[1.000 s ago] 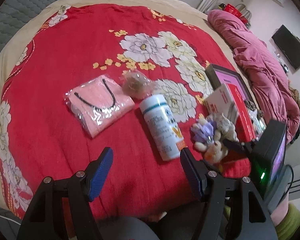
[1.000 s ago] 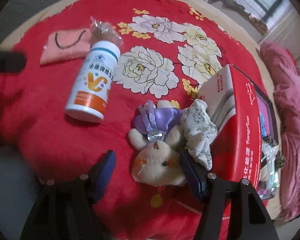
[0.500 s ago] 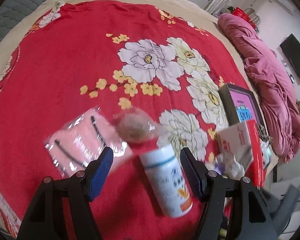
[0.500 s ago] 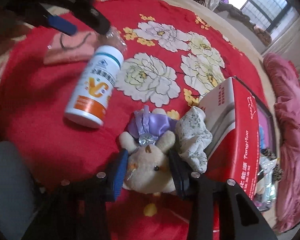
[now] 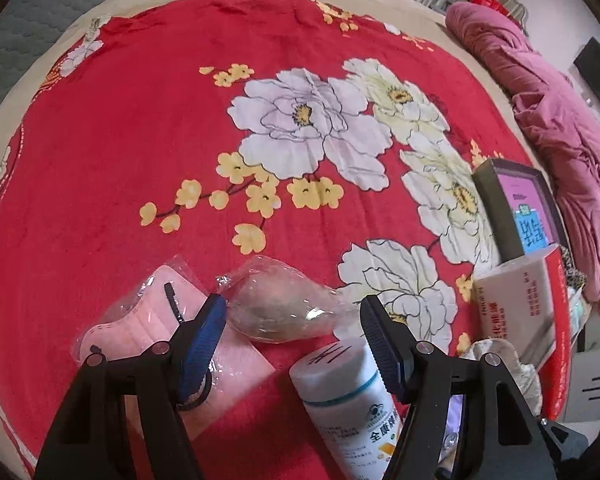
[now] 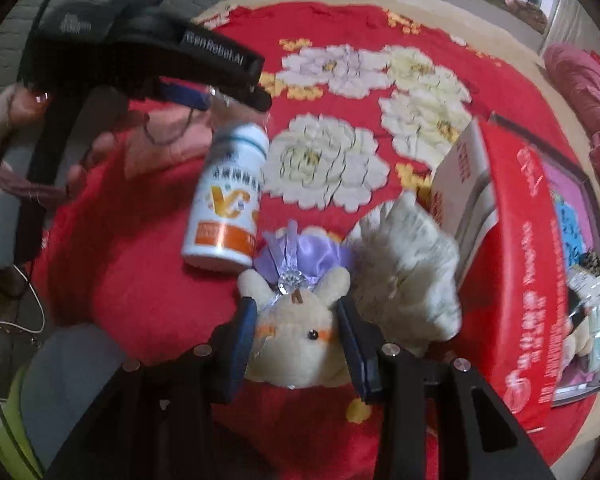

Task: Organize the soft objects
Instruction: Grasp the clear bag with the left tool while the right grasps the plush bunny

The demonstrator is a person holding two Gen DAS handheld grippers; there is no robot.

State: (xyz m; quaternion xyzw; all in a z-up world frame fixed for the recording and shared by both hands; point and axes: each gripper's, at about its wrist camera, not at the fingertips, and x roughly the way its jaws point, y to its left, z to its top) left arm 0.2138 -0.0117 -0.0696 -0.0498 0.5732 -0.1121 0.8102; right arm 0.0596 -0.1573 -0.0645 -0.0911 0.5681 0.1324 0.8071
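While your right hand-held gripper (image 6: 296, 334) has just closed its pads onto the plush toy (image 6: 300, 336) on the bed (image 5: 140, 140), your left hand-held gripper (image 5: 292, 332) stands open over the wrapped ball (image 5: 280, 308); the bottle (image 5: 352, 408) lies beside it.

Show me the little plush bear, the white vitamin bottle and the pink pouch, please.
plush bear (image 6: 300, 340), right wrist view, on its face.
white vitamin bottle (image 6: 228, 200), right wrist view, on its label.
pink pouch (image 5: 140, 320), left wrist view, on its plastic-wrapped front.
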